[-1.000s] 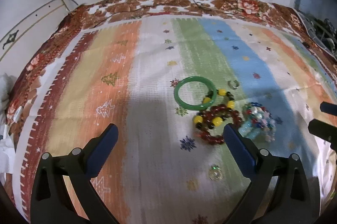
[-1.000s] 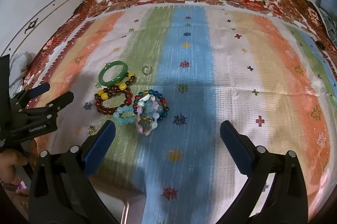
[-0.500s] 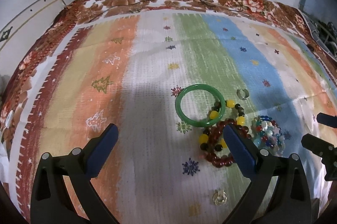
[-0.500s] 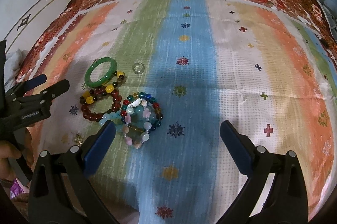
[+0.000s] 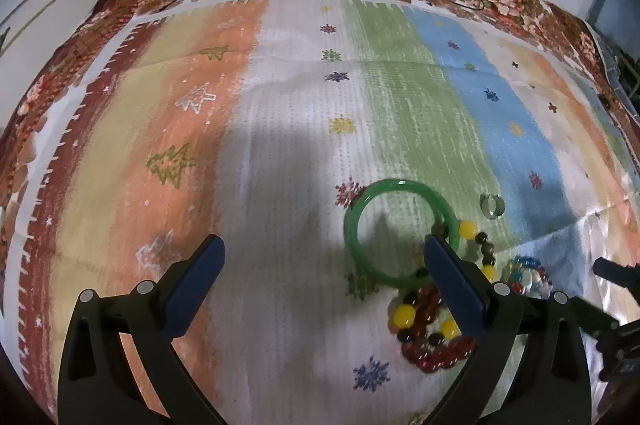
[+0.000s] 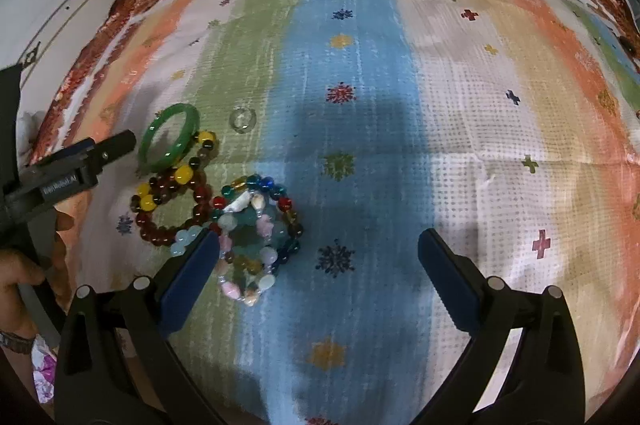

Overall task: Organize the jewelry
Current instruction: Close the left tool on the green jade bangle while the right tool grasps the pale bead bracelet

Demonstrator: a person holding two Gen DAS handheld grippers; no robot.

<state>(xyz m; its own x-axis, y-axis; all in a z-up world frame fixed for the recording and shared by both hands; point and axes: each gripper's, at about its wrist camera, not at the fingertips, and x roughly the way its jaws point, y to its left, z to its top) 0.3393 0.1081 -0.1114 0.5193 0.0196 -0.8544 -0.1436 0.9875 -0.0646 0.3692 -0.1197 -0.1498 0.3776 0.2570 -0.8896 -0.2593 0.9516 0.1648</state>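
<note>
Both grippers' jaws wide apart, empty: left gripper (image 5: 324,257), right gripper (image 6: 318,251). Bangle (image 5: 400,231) lower right of centre in the left view, by the left gripper's right finger; bracelets (image 6: 208,209) lie left-centre in right view.

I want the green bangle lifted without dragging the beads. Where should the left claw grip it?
Grip the green bangle on its bare far-left arc, from above, one finger inside the ring. It lies flat, and the yellow-and-dark bead bracelet overlaps its right side.
</note>
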